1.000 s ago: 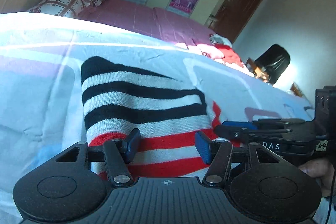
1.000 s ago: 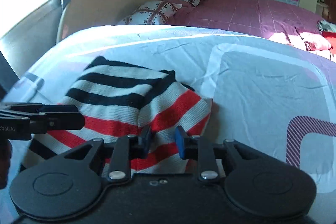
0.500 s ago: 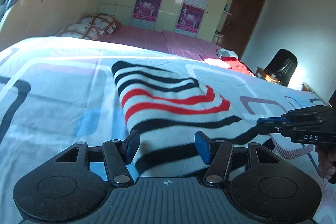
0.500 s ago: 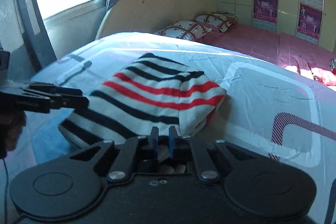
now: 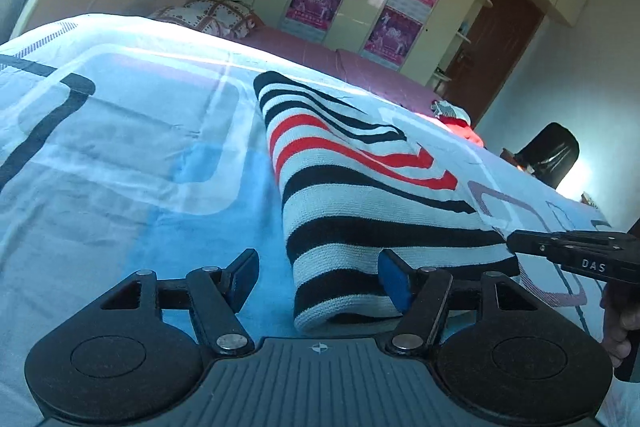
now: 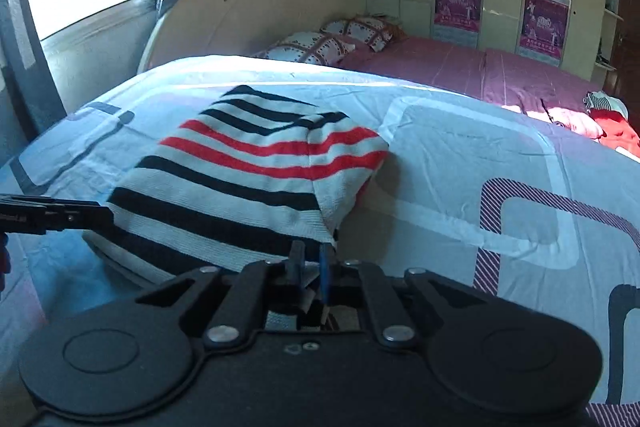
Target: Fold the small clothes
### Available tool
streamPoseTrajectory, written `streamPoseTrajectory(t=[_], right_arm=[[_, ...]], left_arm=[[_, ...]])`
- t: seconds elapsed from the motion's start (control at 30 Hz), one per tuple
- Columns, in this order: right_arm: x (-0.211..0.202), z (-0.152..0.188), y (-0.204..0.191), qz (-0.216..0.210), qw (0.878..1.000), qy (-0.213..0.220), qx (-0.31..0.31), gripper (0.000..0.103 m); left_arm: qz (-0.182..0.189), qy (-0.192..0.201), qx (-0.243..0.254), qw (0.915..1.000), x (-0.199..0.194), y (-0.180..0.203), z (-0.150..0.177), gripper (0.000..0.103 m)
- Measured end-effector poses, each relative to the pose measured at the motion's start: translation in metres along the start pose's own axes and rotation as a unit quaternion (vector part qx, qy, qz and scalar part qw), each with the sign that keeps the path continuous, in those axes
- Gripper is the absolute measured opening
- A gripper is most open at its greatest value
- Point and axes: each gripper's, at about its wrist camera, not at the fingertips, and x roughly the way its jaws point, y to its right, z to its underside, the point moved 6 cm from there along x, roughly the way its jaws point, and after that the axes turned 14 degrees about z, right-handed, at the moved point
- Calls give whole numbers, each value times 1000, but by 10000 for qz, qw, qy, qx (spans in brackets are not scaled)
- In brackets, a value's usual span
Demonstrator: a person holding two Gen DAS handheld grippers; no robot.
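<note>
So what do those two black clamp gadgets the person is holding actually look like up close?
Each is matte black plastic. The left gripper has two round discs, a ribbed centre plate with a small crosshair mark, silver rivets on jointed links and blue pads on its fingers. The right gripper is built alike with a smooth centre; its side reads "DAS" in white.

Open bedspread on both sides of the striped garment

The striped garment (image 5: 360, 211) lies folded mid-bed; the bedspread (image 5: 120, 147) stretches flat and bare to its left, and another wide bare stretch lies to its right in the right wrist view. The left gripper (image 5: 316, 277), jaws opening, straddles the garment's near corner. The right gripper (image 6: 309, 267) pinches its near edge. Pillows (image 6: 320, 43) and red clothes (image 6: 600, 127) sit well beyond.
</note>
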Motion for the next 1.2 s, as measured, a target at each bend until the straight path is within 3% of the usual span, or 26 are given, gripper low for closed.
streamPoseTrajectory(t=[0.07,0.13,0.23,0.3,0.37,0.4,0.43,0.5,0.57,0.67,0.87,0.97,1.2], right_arm=[[5,8,-6,24,9997,-169,-178,8],[29,26,-5,301,9970,-651,-287,8],[31,32,10,314,9964,-712,336,13],[9,32,23,340,9960,-465,678,28],[-25,36,34,259,9956,-130,894,34],[-44,40,40,246,9948,-7,989,37],[-65,44,47,186,9934,121,1126,41],[-103,54,56,91,9910,298,1303,57],[-145,65,60,118,9893,575,1334,83],[-202,81,60,235,9865,810,1406,101],[-280,128,36,398,9848,769,1504,102],[-301,147,22,586,9867,810,1279,102],[-334,149,15,750,9865,1063,992,102]], left_arm=[[-162,-176,-125,9996,4,-8,6,65],[-186,-294,-215,9992,13,-12,12,68],[-338,-246,-186,9990,8,-5,9,70],[-422,-44,-3,9991,-11,8,8,72],[-620,158,217,9977,-36,26,12,95],[-722,284,328,9964,-50,36,16,103],[-745,365,432,9956,-64,47,20,103],[-718,429,541,9950,-89,69,32,103],[-777,520,682,9933,-113,94,47,103],[-750,529,771,9928,-145,128,72,103],[-426,743,925,9920,-204,204,122,103],[-511,780,1217,9882,-227,232,143,103],[-478,948,1370,9849,-263,260,163,103]])
